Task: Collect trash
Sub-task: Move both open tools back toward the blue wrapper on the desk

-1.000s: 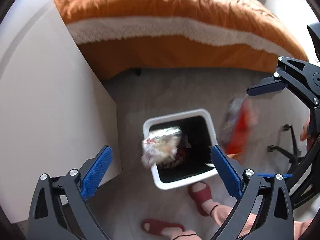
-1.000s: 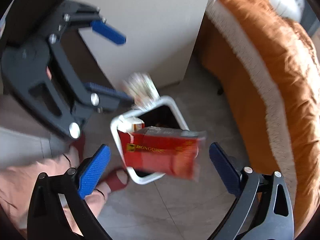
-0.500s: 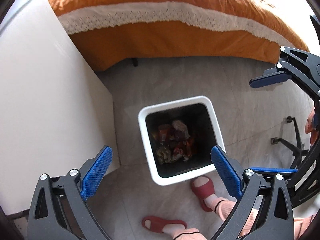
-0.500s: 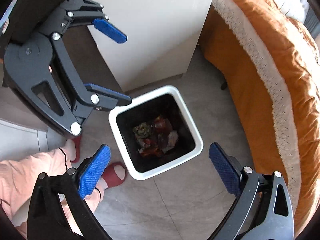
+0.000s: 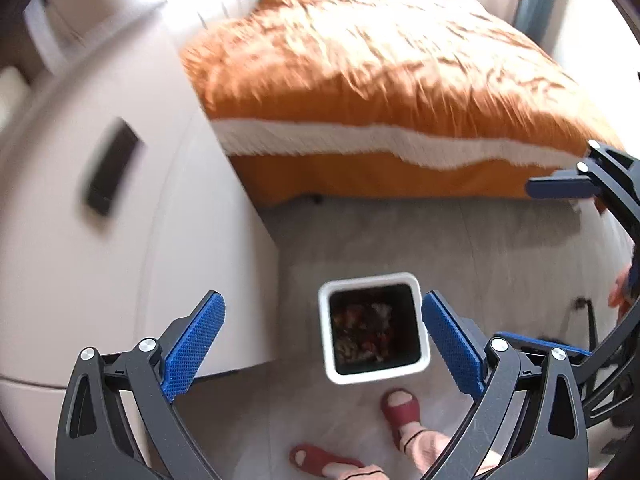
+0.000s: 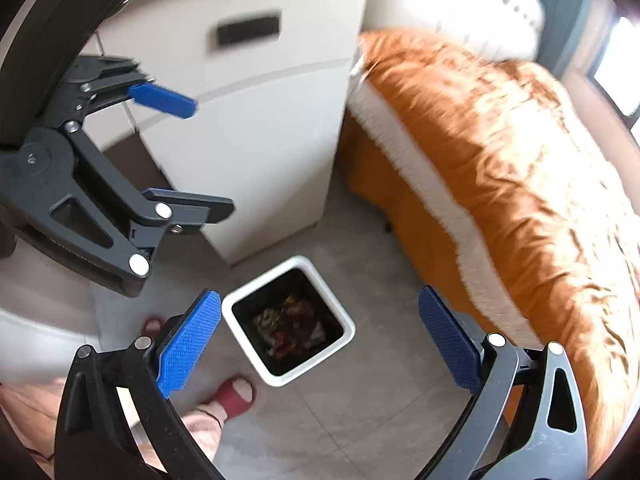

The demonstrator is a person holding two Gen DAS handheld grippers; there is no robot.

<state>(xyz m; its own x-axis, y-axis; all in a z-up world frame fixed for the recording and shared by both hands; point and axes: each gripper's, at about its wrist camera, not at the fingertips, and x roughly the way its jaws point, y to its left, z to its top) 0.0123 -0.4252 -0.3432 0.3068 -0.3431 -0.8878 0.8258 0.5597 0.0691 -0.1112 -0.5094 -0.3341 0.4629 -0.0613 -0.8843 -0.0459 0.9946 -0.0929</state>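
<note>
A white square trash bin stands on the grey tiled floor, seen also in the right wrist view. Crumpled wrappers and red packaging lie inside it, also visible in the right wrist view. My left gripper is open and empty, high above the bin. My right gripper is open and empty, also high above the bin. The right gripper shows at the right edge of the left wrist view. The left gripper shows at the left of the right wrist view.
A white cabinet with a dark object on top stands left of the bin. A bed with an orange cover lies beyond. The person's feet in red slippers stand just in front of the bin.
The crumpled wrapper and the red pack fell from the open grippers into the bin. Both grippers have since risen and tilted up, so the bin looks smaller.
</note>
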